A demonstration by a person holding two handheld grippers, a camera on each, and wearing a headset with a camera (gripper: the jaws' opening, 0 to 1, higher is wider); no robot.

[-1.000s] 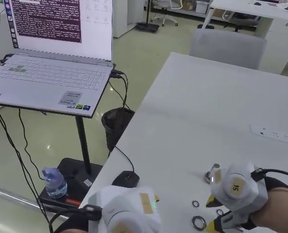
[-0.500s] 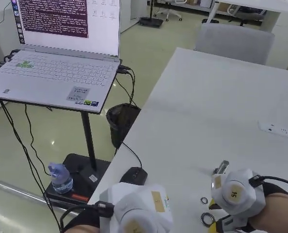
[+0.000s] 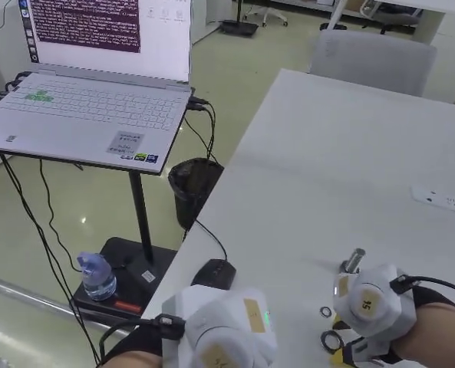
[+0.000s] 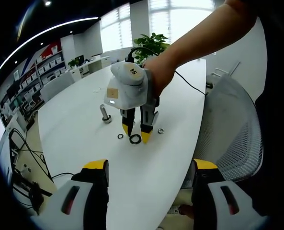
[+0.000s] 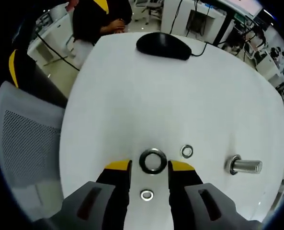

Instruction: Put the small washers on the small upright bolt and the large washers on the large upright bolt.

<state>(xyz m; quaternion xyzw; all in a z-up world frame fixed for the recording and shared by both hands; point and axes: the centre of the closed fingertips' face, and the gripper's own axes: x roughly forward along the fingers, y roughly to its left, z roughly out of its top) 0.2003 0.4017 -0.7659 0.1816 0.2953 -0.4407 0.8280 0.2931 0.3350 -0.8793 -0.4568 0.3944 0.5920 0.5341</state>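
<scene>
So, the large washer point(image 5: 153, 161) is found lying flat on the white table point(image 5: 180, 96), right between the yellow jaw tips of the right tool point(image 4: 136, 134). That tool is spread apart on either side of it, with nothing clamped. A small washer point(image 5: 187, 152) is seen just beside the large one, on the bolt's side. A second small washer point(image 5: 147, 195) is sat further back between the same two jaws. The upright bolt point(image 5: 245, 166) is stood head-down on the table with a bare shank, near the washers but apart from them. The left tool point(image 4: 150, 164) is held near the table edge, jaws wide apart, nothing gripped. Further out, a black mouse point(image 3: 213, 272) is parked at the table edge. A laptop point(image 3: 89, 115) is propped on a stand beside the table, with a water bottle point(image 3: 97, 276) down by its base.
</scene>
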